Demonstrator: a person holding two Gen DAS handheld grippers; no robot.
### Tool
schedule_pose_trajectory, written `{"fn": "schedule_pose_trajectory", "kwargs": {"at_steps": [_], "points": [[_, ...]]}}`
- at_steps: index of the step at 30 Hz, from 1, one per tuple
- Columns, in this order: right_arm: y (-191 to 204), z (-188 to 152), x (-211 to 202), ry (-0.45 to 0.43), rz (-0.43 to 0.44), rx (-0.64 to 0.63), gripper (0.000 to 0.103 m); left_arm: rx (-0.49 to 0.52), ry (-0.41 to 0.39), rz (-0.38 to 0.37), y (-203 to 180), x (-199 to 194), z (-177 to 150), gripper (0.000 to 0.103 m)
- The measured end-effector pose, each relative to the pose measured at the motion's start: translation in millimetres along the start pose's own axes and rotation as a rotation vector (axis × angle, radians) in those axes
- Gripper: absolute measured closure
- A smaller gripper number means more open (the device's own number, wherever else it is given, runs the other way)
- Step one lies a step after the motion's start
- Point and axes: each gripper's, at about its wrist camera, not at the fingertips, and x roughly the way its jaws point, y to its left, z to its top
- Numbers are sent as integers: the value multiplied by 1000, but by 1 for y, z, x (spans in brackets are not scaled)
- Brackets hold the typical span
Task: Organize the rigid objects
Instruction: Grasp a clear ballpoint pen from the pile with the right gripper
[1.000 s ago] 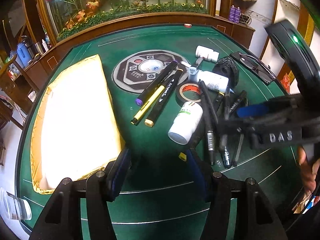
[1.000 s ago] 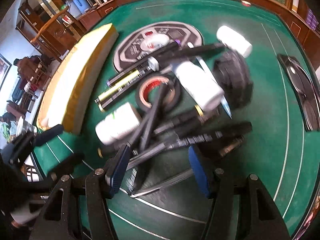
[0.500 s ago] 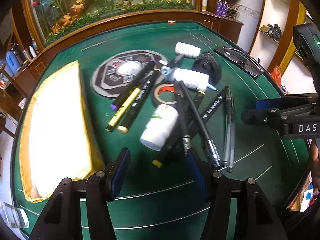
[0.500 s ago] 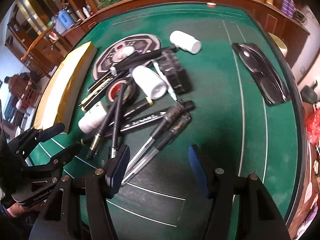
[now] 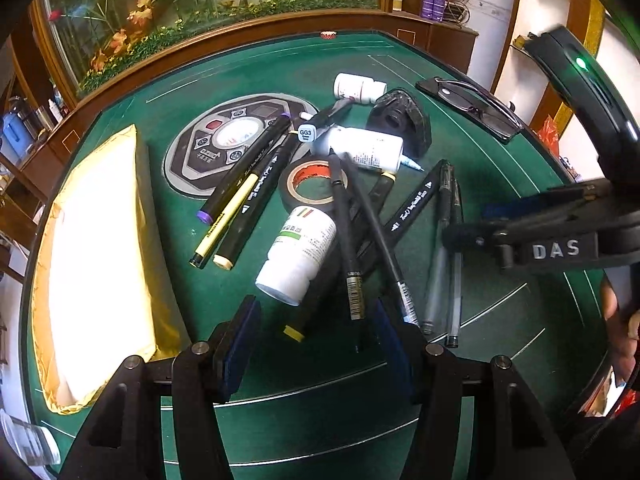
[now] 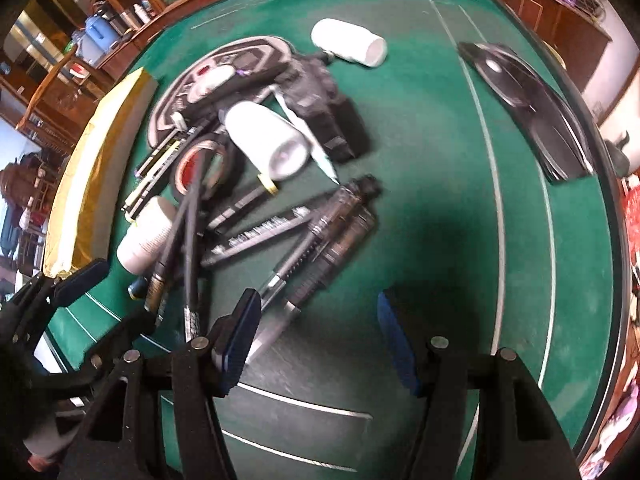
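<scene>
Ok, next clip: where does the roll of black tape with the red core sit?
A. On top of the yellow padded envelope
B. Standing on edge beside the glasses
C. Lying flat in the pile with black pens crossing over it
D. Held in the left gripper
C: the tape roll lies flat on the green table, and black pens cross its rim.

Envelope (image 5: 92, 248) left of pens (image 5: 360, 232) (heaped).

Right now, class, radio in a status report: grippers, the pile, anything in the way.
Left gripper open, empty. Right gripper open, empty. Pile of pens, bottles and tape roll unsorted, tangled. Yellow envelope alongside.
</scene>
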Motion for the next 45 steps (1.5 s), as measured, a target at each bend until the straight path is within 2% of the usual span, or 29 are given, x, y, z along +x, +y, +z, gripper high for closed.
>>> {"fn": "schedule_pose_trajectory", "kwargs": {"at_steps": [2,4,6,11,12,14,15,26,30,31,40,43,45], "points": [[12,6,5,5,-23,-47,43,2,-3,5,1,-1,0,41],[26,6,8,-6,-67,-125,60,6,-8,12,2,-2,0,41],[29,7,10,-10,-54,-146,69,9,-9,19,3,-2,-1,41],[27,9,8,-13,-27,-145,77,1,-13,26,7,-2,0,41],[29,9,6,-16,-22,-146,81,2,-15,28,7,-2,0,41],[28,8,-3,-30,-18,-159,100,7,-20,28,7,-2,1,41],[28,8,-6,-33,-25,-167,103,10,-21,28,7,-2,2,41],[2,-5,-10,17,18,-63,102,18,-15,-1,1,2,7,41],[7,-5,-9,19,68,-57,86,38,-18,1,-4,2,7,41],[9,-5,-9,18,66,-60,82,46,-20,8,-5,2,7,41],[11,-3,-9,17,38,-67,82,69,-57,83,-3,-6,8,40],[7,-1,-16,-18,-1,-54,82,70,-64,96,-2,-7,7,39],[6,1,-12,1,-36,-61,82,74,-63,100,-2,-7,7,39]]}}
